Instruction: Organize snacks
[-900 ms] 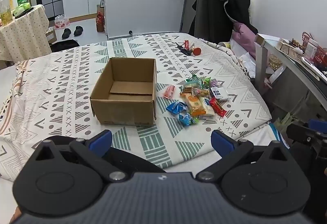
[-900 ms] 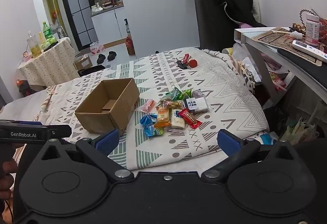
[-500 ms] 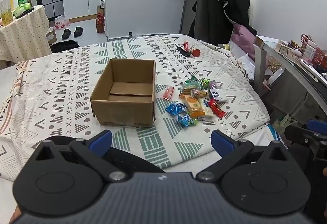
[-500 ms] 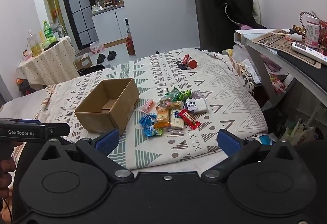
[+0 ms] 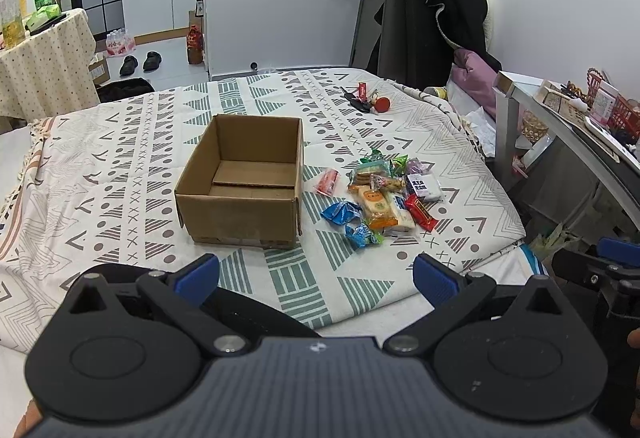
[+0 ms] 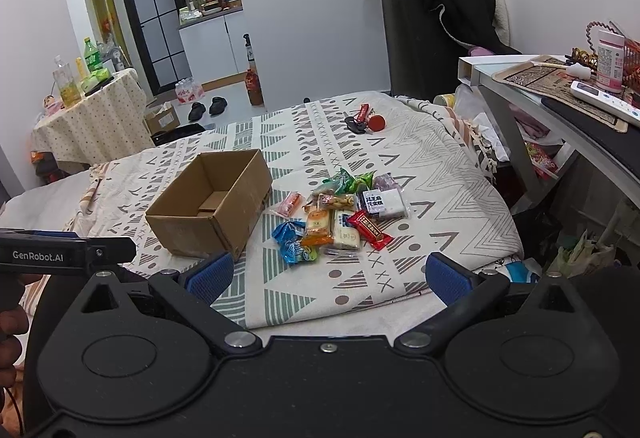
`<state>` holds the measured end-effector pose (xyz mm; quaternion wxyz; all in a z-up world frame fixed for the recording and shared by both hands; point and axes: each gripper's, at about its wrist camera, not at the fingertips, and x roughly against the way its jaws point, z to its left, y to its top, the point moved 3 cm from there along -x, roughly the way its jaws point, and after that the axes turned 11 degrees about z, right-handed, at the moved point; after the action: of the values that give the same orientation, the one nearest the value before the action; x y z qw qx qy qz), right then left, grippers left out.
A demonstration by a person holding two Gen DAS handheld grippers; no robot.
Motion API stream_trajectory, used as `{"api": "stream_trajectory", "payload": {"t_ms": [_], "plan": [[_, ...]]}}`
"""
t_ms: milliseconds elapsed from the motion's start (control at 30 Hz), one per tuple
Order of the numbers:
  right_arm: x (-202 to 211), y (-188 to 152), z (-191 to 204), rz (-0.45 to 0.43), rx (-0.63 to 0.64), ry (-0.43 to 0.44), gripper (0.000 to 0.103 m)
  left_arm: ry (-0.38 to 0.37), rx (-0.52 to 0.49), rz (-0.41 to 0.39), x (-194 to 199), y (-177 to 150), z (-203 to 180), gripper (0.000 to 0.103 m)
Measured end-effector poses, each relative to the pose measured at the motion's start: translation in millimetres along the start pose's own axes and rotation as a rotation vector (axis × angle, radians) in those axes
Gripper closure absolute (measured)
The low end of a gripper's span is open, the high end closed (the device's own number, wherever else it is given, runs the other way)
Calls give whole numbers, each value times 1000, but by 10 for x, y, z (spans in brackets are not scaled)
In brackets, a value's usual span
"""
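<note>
Bed (image 5: 120, 166): patterned cover, carries all task items. Largest surface in both views.

Cardboard box (image 5: 244, 186): open top, upright, left of centre on the bed. Interior shows only its bottom flaps; no snack inside.

Snack pile (image 5: 380, 194): loose wrapped packets, lying on the bed just right of the box, apart from it. Packets overlap and touch each other.
- Orange-and-cream packet (image 5: 378, 204), middle of the pile.
- Black-and-white labelled packet (image 6: 380, 201), far right side.
- Red bar (image 6: 370, 228), near right edge.
- Blue packets (image 5: 340, 212), nearest the grippers.
- Pink packet (image 5: 327, 182), lying alone between box and pile.
- Green packets (image 6: 344, 178), far edge.

Left gripper (image 5: 316, 278): fingers spread wide, holding nothing, hovering off the near edge of the bed, facing the box.

Right gripper (image 6: 328, 274): fingers likewise spread wide and empty, facing the pile, well short of it.

Keys and red fob (image 6: 366, 123): far end of the bed, not part of the pile.

Status: nothing sorted yet by appearance. Box empty, every packet remains outside. Whole job outstanding, judged to be picking packets one by one and placing them in the box.
</note>
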<state>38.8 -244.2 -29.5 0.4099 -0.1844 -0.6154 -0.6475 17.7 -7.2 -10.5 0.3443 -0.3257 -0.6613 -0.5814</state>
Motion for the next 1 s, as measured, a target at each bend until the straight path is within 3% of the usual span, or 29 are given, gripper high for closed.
{"api": "stream_trajectory", "payload": {"t_ms": [1000], "plan": [[125, -53, 40, -16, -4, -2, 0, -16, -5, -28, 173, -87, -4, 1]]}}
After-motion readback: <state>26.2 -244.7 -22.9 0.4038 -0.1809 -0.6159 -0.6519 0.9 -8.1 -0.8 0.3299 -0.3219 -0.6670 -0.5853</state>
